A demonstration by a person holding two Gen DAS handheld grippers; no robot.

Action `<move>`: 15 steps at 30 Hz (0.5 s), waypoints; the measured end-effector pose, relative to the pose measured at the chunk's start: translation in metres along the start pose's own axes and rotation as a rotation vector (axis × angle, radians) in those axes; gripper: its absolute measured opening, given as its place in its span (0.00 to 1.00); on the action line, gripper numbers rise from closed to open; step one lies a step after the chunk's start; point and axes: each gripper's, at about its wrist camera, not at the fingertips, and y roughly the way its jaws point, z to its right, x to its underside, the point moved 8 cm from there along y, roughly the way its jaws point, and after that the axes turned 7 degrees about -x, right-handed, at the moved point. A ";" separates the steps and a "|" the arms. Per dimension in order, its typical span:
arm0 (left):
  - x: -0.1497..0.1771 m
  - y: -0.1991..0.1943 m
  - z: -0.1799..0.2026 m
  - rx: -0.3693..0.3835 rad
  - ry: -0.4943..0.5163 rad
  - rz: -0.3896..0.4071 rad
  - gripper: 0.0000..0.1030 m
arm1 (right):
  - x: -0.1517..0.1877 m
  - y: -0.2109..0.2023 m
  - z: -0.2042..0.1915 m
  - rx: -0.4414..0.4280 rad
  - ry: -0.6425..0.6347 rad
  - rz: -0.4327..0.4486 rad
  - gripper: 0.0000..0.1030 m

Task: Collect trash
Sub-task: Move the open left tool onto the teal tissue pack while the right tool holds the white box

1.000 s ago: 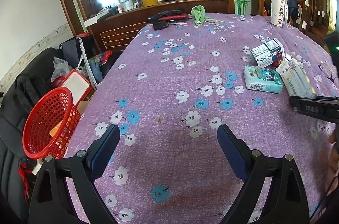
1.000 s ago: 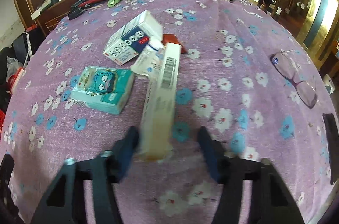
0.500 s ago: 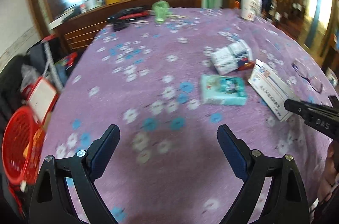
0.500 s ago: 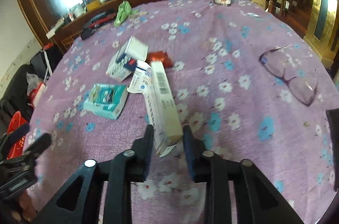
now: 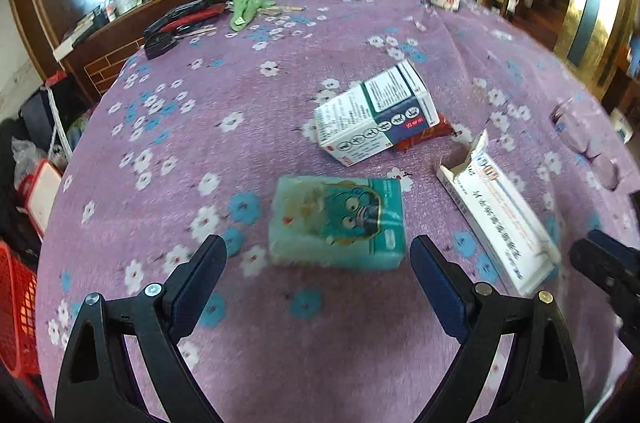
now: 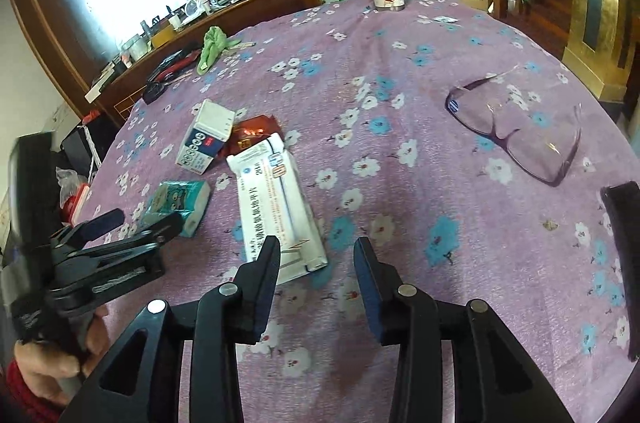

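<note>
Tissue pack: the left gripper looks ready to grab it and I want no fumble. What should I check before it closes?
1. Left gripper wide open, empty: ok.
2. Tissue pack between its fingers: not ok, it lies ahead of them.
3. Pack apart from medicine box and long white box: ok.
4. Right gripper clear of the pack: ok; its fingers have just been opening, long white box's end at their mouth, ungripped.

Left gripper (image 5: 318, 259): tilted downward, jaws spread wide, nothing between them | Right gripper (image 6: 317, 265): tilted downward, jaws have just been opening, part-open, gripping nothing | Left hand (image 6: 52, 363): wrapped around its gripper's handle
</note>
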 end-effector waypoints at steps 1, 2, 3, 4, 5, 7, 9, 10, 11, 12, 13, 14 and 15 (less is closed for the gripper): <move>0.000 0.004 0.001 -0.015 0.006 -0.003 0.89 | 0.000 0.000 0.001 -0.002 0.003 -0.001 0.39; -0.001 0.008 0.003 -0.027 0.012 0.000 0.89 | 0.000 0.000 0.002 -0.004 0.004 -0.002 0.40; -0.002 0.011 0.005 -0.034 0.016 0.004 0.89 | -0.001 -0.001 0.003 -0.004 0.003 -0.002 0.40; -0.002 0.013 0.004 -0.040 0.016 0.007 0.89 | -0.002 -0.001 0.003 -0.005 0.001 -0.001 0.42; -0.003 0.016 0.003 -0.042 0.010 0.010 0.87 | -0.003 -0.001 0.003 -0.004 -0.003 0.001 0.46; -0.001 0.020 0.002 -0.030 0.004 0.005 0.67 | -0.005 0.000 0.000 -0.005 -0.015 0.003 0.50; 0.000 0.019 -0.003 -0.020 -0.011 0.017 0.65 | -0.008 0.003 -0.003 -0.001 -0.031 0.002 0.53; 0.000 0.018 -0.004 -0.025 -0.007 0.024 0.64 | -0.008 0.006 -0.005 0.001 -0.040 -0.002 0.57; 0.001 0.015 -0.006 -0.031 -0.003 0.034 0.58 | -0.009 0.009 -0.008 0.002 -0.047 -0.007 0.59; 0.002 0.011 -0.008 -0.028 -0.001 0.045 0.44 | -0.009 0.014 -0.012 0.003 -0.060 -0.016 0.59; 0.004 0.008 -0.010 -0.021 0.000 0.049 0.41 | -0.009 0.018 -0.014 0.005 -0.070 -0.020 0.60; 0.006 0.002 -0.012 -0.008 0.000 0.055 0.34 | -0.009 0.022 -0.017 0.012 -0.080 -0.027 0.60; 0.008 -0.002 -0.014 0.003 -0.001 0.059 0.33 | -0.008 0.028 -0.020 0.022 -0.094 -0.039 0.62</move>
